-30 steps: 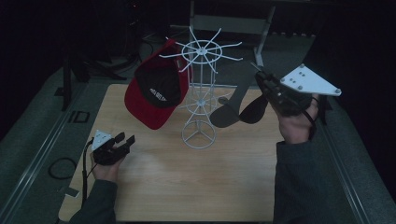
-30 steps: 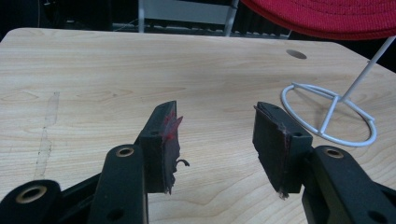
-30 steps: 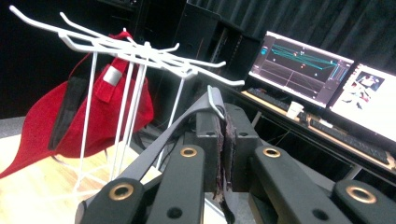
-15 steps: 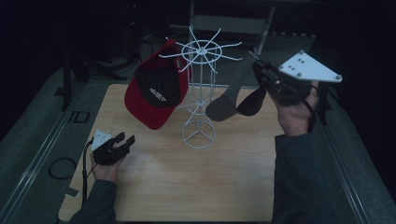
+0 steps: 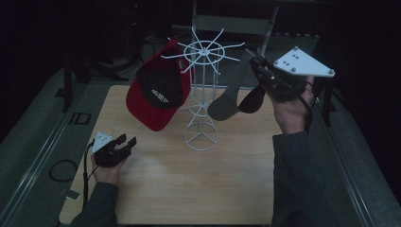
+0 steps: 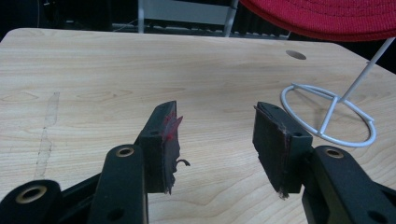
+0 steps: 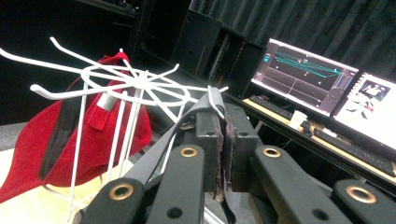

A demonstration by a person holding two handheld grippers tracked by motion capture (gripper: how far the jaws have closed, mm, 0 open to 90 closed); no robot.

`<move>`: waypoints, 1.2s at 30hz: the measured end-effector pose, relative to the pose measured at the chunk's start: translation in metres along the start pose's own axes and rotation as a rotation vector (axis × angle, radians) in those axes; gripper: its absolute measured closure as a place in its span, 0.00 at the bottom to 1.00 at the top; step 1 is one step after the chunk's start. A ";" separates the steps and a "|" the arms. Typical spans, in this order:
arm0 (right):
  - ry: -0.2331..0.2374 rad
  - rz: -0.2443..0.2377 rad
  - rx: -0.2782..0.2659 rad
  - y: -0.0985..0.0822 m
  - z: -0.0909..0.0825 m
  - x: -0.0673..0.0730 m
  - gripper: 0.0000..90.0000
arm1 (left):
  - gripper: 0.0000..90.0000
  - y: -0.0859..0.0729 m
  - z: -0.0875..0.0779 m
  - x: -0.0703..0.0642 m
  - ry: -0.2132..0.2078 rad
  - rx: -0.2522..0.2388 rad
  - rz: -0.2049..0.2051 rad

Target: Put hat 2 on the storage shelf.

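Grey fabric cap (image 5: 231, 97), seen from the high view, hangs from the right gripper (image 5: 259, 66), just beside the white wire rack (image 5: 202, 94) and above the pale wooden table (image 5: 189, 189). A red cap with a black front panel (image 5: 158, 97) hangs on the rack's far side. The left gripper (image 5: 125, 142) rests low over the table.

Left gripper view: its jaws stand wide apart, empty, above the wood.

Right gripper view: the jaws are pressed together on the grey cap's strap (image 7: 159, 154), beside a rack hook (image 7: 214, 103).
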State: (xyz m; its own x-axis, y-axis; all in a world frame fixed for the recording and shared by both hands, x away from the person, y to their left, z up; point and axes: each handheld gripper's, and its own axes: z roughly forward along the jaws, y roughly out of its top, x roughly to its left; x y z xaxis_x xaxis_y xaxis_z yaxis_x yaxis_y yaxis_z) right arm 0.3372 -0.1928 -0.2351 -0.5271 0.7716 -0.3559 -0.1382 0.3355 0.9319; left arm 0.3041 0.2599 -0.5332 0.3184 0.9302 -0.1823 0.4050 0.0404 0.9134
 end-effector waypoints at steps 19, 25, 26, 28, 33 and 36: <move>0.006 0.010 0.033 -0.008 0.016 0.002 0.96 | 0.57 0.000 0.000 0.000 -0.001 -0.003 -0.002; 0.016 0.011 0.065 -0.012 0.025 0.003 0.96 | 0.57 0.000 0.000 0.000 -0.001 -0.001 -0.001; 0.019 0.011 0.069 -0.012 0.025 0.003 0.96 | 0.57 0.000 0.000 0.000 -0.001 -0.001 -0.002; 0.021 0.010 0.076 -0.013 0.027 0.004 0.96 | 0.57 0.000 0.000 0.000 -0.002 -0.002 -0.002; 0.035 0.000 0.099 -0.017 0.034 0.009 0.95 | 0.57 0.000 0.000 0.000 -0.002 -0.001 0.000; 0.026 0.005 0.096 -0.017 0.033 0.008 0.92 | 0.57 0.000 0.000 0.001 -0.001 0.000 0.000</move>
State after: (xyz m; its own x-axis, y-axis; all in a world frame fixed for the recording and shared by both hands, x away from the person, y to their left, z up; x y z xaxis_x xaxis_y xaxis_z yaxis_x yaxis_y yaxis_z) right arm 0.3628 -0.1742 -0.2558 -0.5496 0.7593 -0.3486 -0.0556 0.3830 0.9221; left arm 0.3039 0.2606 -0.5330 0.3195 0.9297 -0.1833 0.4050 0.0409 0.9134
